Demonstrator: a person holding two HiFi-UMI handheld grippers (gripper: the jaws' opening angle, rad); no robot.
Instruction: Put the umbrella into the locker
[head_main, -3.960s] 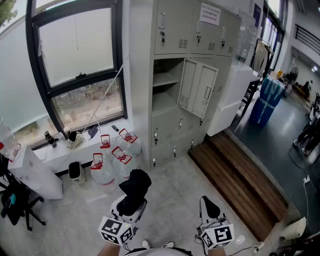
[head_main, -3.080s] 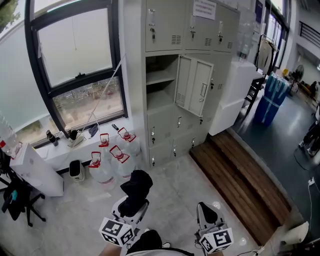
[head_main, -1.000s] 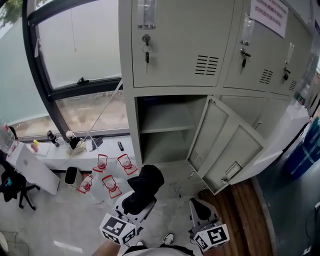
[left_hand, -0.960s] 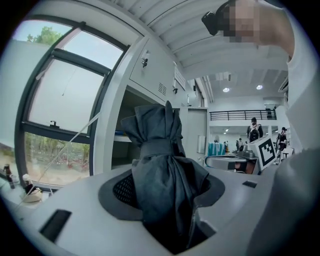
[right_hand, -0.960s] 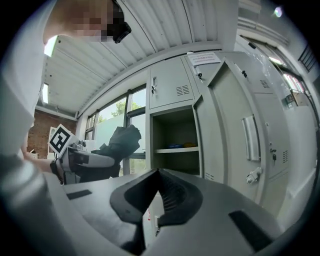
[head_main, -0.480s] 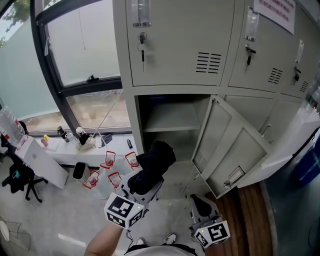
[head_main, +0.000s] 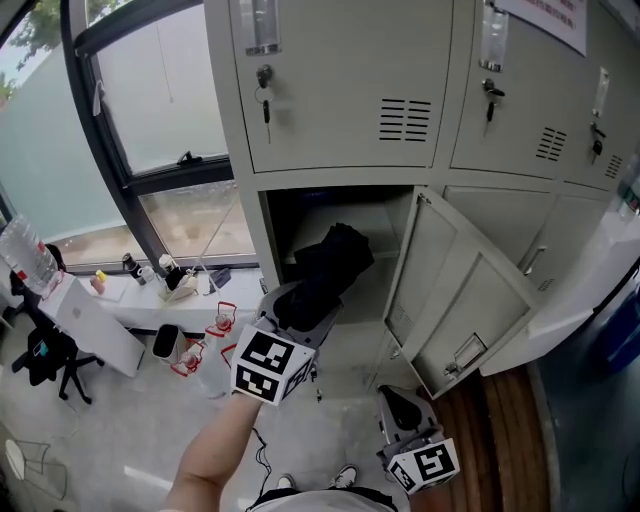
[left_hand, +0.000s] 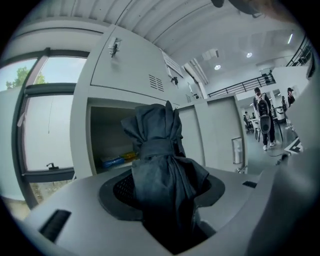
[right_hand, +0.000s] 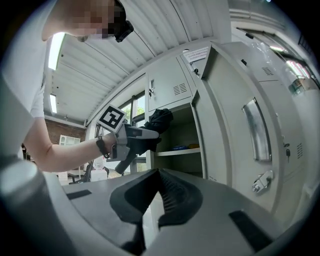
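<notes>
A black folded umbrella (head_main: 335, 265) sticks out of my left gripper (head_main: 305, 300), whose jaws are shut on its lower part. The umbrella (left_hand: 162, 165) fills the middle of the left gripper view, tip up, in front of the open compartment (left_hand: 107, 145) of the grey locker (head_main: 330, 90). In the head view its top overlaps the compartment's mouth, just under the shelf (head_main: 385, 222). The locker door (head_main: 455, 290) hangs open to the right. My right gripper (head_main: 400, 408) stays low near the floor, shut on nothing. From the right gripper view (right_hand: 157, 192) I see the left gripper (right_hand: 142, 135) and the umbrella (right_hand: 159, 120) at the opening.
Blue and yellow things (left_hand: 115, 161) lie on the locker shelf. Water jugs with red caps (head_main: 205, 350) stand on the floor at the left, below a windowsill (head_main: 160, 275) with small items. A white desk (head_main: 90, 320) and a chair (head_main: 45, 360) are further left. A wooden step (head_main: 480, 410) lies at the right.
My left gripper has risen and gone forward with the umbrella, from above the floor up to the compartment's mouth. The right gripper has hardly moved.
</notes>
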